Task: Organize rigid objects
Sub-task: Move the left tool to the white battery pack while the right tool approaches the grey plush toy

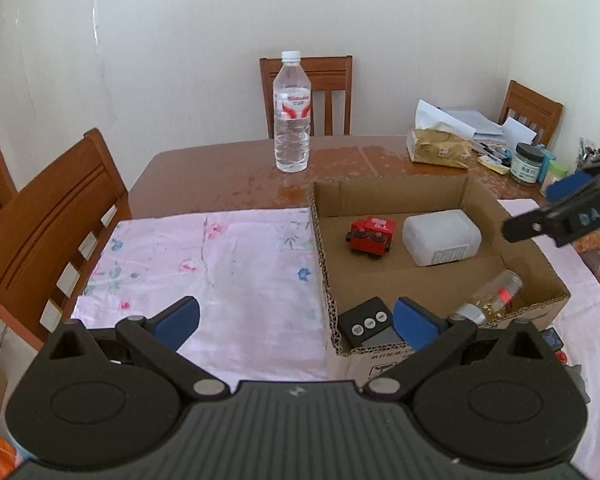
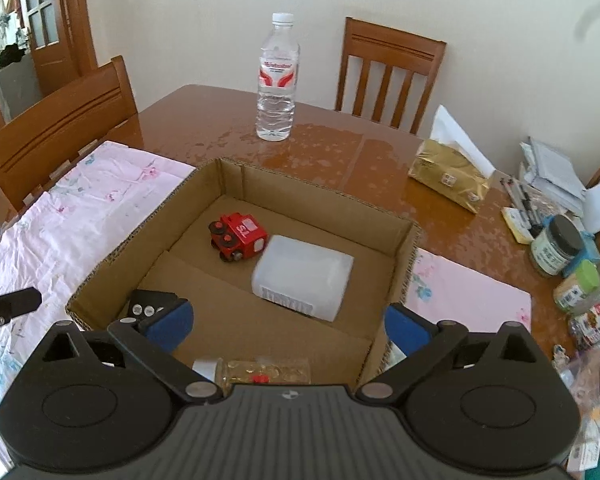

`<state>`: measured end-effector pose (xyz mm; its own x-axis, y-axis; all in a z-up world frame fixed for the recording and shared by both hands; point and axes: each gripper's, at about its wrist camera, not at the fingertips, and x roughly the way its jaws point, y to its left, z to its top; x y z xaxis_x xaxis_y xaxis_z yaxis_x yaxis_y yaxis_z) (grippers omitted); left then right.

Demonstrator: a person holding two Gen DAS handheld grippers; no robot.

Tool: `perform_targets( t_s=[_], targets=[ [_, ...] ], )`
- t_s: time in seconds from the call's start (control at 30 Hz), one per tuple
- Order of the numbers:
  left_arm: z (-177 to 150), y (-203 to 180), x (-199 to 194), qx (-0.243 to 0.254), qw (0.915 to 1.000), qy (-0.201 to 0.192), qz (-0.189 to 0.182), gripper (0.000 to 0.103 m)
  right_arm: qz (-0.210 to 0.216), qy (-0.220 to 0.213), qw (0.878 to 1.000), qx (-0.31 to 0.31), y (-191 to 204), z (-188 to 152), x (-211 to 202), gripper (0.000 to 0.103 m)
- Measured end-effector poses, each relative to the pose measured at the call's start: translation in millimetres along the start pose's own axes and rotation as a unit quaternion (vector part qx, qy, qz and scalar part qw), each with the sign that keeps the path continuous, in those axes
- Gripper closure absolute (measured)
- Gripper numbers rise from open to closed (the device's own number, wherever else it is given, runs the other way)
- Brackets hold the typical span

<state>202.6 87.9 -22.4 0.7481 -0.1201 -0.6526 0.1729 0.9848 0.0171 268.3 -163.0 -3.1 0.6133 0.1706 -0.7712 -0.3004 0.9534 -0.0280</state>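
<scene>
An open cardboard box (image 1: pixel 388 194) (image 2: pixel 320 208) sits on the table. Inside it lie a red toy train (image 1: pixel 370 234) (image 2: pixel 238 238), a white plastic container (image 1: pixel 442 236) (image 2: pixel 304 280), a black device with round buttons (image 1: pixel 366 322) (image 2: pixel 150 306) and a small glass bottle on its side (image 1: pixel 492 298) (image 2: pixel 260 372). A clear water bottle (image 1: pixel 292 112) (image 2: pixel 278 80) stands upright behind the box. My left gripper (image 1: pixel 298 322) is open over the box's near left corner and the cloth, holding nothing. My right gripper (image 2: pixel 287 326) (image 1: pixel 548 208) hangs open above the box's near edge, empty.
A pink floral cloth (image 1: pixel 204 264) (image 2: pixel 80 208) covers the near table. A gold tissue pack (image 1: pixel 438 148) (image 2: pixel 452 176), papers, pens and jars (image 2: pixel 556 246) crowd the right side. Wooden chairs (image 1: pixel 52 208) (image 2: pixel 388 68) stand at the left and far edges.
</scene>
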Motion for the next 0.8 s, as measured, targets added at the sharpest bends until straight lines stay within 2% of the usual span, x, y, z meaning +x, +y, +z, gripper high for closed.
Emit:
perform_targets(
  t_s=[0.23,0.4,0.53,0.7,0.8],
  targets=[
    [-11.9,-0.7,1.1,-0.006,0.9998,0.015,0.008,0.000,-0.028,0.001,0.999,0.034,-8.0,-35.3,-13.8,0.000],
    [-19.7,-1.7,5.1,-0.015,0.9993,0.032,-0.010,0.000,-0.045,0.016,0.998,0.046,-7.9,-69.5,-17.0,0.000],
    [-28.2,-4.9,12.0,-0.019,0.9979,0.058,-0.024,0.001,-0.043,0.046,0.996,0.057,-3.2,-95.5,-7.4,0.000],
    [-35.5,-10.6,20.7,0.000,0.9955,0.095,-0.008,0.001,-0.041,0.069,0.993,0.083,1.2,-113.7,3.6,0.000],
    [-36.1,-8.5,24.4,-0.006,0.9929,0.116,-0.025,0.001,-0.043,0.077,0.991,0.104,2.6,-120.0,9.0,0.000]
  ],
)
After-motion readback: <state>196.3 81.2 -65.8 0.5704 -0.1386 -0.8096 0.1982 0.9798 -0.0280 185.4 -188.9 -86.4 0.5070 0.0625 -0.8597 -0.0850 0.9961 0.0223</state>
